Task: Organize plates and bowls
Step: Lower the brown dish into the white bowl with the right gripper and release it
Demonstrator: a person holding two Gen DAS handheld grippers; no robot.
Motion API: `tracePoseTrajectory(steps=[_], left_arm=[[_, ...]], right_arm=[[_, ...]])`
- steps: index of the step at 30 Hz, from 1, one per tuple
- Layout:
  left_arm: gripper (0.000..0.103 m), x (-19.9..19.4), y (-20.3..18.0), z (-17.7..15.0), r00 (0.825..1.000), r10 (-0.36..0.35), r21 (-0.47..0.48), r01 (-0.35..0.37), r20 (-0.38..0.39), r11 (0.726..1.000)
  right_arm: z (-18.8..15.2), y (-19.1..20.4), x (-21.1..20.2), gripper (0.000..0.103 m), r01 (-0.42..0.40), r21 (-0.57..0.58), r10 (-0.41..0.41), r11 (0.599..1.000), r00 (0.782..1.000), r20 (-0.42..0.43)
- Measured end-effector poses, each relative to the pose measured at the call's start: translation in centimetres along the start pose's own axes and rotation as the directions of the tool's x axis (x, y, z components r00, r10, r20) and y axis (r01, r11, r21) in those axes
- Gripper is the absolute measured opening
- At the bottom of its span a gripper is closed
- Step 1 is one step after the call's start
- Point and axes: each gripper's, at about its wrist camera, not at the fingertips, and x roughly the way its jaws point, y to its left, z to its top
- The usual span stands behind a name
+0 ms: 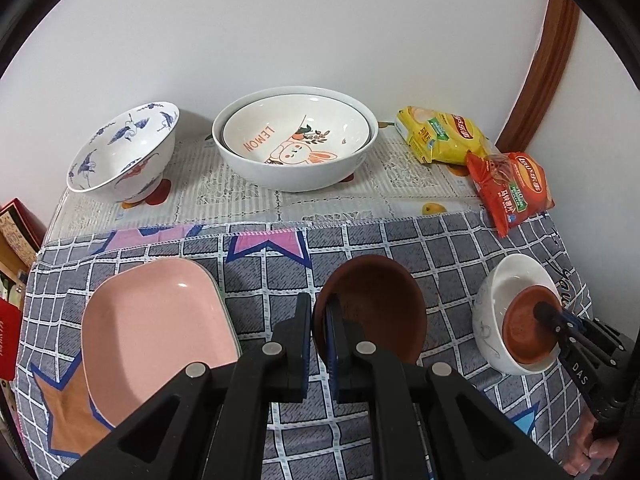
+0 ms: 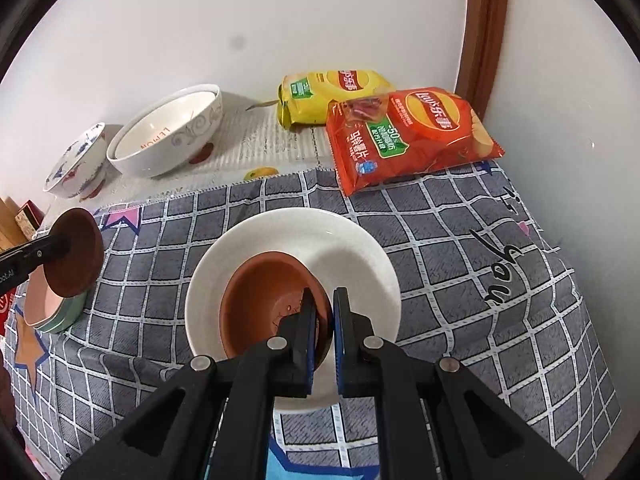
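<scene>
From my left wrist, a grey checked cloth (image 1: 256, 276) covered the desk against a white wall (image 1: 280, 32). My left gripper (image 1: 318, 320), tilted downward, was clamped on the rim of a brown saucer (image 1: 376, 304); a pink dish (image 1: 156, 324) sat just to its left.

From my right wrist, my right gripper (image 2: 321, 312) pinched the rim of another brown dish (image 2: 264, 304) inside a white bowl (image 2: 344, 248); my fingers hid that rim's near edge. Crisp packets (image 2: 408, 136) lay beyond.
</scene>
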Motion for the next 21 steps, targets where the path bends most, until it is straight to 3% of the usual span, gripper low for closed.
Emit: tracePoseTrajectory(steps=[21], left_arm=[[0.007, 1.4, 0.0, 0.1, 1.000, -0.011, -0.006, 0.011, -0.019, 1.000]], right_arm=[[0.0, 0.3, 2.1, 0.008, 0.024, -0.015, -0.025, 1.000, 0.999, -0.047]])
